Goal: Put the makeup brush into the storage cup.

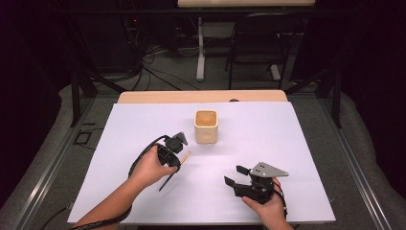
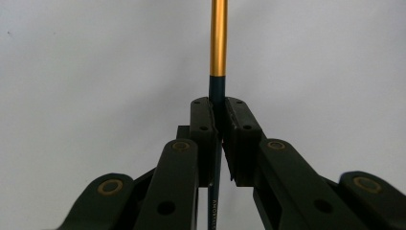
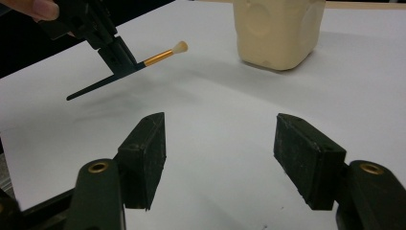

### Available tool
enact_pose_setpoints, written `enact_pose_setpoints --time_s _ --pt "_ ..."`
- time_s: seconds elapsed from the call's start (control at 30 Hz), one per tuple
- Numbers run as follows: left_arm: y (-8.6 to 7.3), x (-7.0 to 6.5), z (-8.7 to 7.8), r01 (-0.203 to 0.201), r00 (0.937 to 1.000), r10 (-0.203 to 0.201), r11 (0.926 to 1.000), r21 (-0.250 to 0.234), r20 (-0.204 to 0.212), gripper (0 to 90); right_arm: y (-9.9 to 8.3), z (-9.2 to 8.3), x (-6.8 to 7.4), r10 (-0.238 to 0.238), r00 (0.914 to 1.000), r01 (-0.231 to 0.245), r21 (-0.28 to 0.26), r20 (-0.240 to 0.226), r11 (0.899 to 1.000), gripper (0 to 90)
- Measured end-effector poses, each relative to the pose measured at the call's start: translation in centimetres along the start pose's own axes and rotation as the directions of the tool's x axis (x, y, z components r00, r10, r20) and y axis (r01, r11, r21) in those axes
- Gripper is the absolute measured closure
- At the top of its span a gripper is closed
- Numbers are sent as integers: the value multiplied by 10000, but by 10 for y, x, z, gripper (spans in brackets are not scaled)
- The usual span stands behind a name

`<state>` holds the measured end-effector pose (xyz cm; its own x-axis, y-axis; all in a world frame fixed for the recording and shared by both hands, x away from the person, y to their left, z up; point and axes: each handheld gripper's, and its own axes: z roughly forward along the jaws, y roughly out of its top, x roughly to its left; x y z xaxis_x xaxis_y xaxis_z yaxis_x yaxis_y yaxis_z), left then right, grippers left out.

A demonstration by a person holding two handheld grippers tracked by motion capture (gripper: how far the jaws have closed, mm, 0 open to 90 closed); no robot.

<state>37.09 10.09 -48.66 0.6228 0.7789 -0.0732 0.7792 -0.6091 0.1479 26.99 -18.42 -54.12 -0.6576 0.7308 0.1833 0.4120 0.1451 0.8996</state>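
Brush lifted, cup waiting

Tabletop [image 1: 143, 191], covered in white, carries a cream cup [image 1: 206, 126], the landmark for everything else. Just left of the cup and nearer the person, the left gripper [image 1: 176, 143] holds a thin brush [image 1: 173, 170] clear of the surface; its fingers [image 2: 203, 129] are pressed together, pinching the dark handle just below the gold band. Nearer the person and to the right of the cup, the right gripper [image 1: 234, 175] rests low with its fingers [image 3: 146, 155] spread wide and nothing between them.

The step in hand looks like carrying the brush to the cup. To do it well, tip the brush upright first, so one end clears the rim, bring it over the cup's opening, and let go only once the lower end is inside; a slanted drop could catch the rim or tip the cup.

The right gripper view shows the pale bristle tip [image 3: 180, 47] and the brush's slant, handle end lowest. The left gripper view shows the pinch itself close up. The high view shows the cup's open mouth.
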Motion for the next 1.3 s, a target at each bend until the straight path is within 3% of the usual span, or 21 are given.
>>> enact_pose_setpoints --time_s 0.13,0.4,0.6,0.73,0.97,1.3 --pt "-3 -2 -7 -183 9998 188 9991 -385 115 827 0 0 0 -16 10000 16 0 11 10000 352" --pt "-9 1 -21 -37 9996 74 9910 -1337 268 827 0 0 0 28 10000 -28 -13 44 10000 352" --pt "-18 2 -27 95 9977 54 9762 -2168 677 827 0 0 0 105 9999 -105 0 19 9999 352" --pt "-24 1 -33 60 9960 188 9611 -2760 869 827 0 0 0 122 9999 -122 19 4 9999 352" --pt "-31 -1 -41 -34 9946 376 9439 -3302 972 827 0 0 -1 97 10000 -97 7 -19 10000 352" --pt "-44 4 -50 313 9884 339 9089 -4158 1483 827 0 0 0 81 10000 -81 4 42 10000 352"
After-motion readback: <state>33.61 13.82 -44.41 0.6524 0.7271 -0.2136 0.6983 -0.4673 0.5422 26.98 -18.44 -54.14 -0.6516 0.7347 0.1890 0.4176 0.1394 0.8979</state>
